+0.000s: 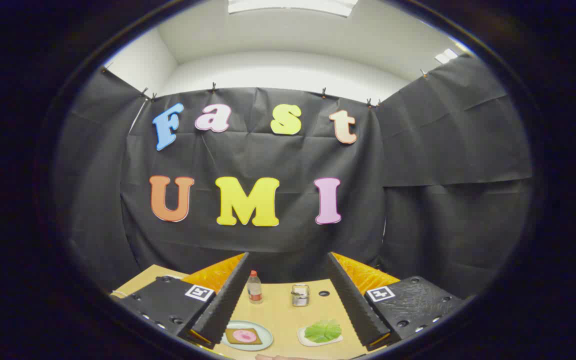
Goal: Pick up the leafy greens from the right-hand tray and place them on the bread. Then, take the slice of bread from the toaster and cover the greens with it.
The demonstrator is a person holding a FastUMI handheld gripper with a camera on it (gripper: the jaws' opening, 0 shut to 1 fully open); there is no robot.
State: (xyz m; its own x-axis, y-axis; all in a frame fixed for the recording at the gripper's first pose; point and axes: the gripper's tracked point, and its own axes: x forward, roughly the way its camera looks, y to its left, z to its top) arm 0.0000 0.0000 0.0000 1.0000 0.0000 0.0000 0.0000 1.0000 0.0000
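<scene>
Your gripper (288, 320) stood wide open and empty, its two fingers spread well apart and held high above the tabletop (283, 312), with every item framed between them. Nearest you, something pale lay at the tabletop's near edge, too cut off to identify. Just beyond it sat the leafy greens (323, 330) on their small white tray (304, 340), close to the right finger, and beside them, by the left finger, the round plate (263, 342) carrying the slice of bread (230, 336) already topped with a pink round of what looked like ham (244, 335). The two dishes were near each other but apart. Farther back stood a small plastic bottle (254, 287) with a red cap and, to its right, the metal toaster (300, 295); whether a slice sat in it you could not tell from that height. The greens had not yet been lifted, so the first step was the one in hand. To do it well, you would have wanted to shift right until the greens sat midway between the fingers, come down steeply, and close on the bunched middle of the leaf rather than a thin edge, which would likely slip or tear. Keeping the tips just clear of the tray rim would have spared you dragging the tray along.
</scene>
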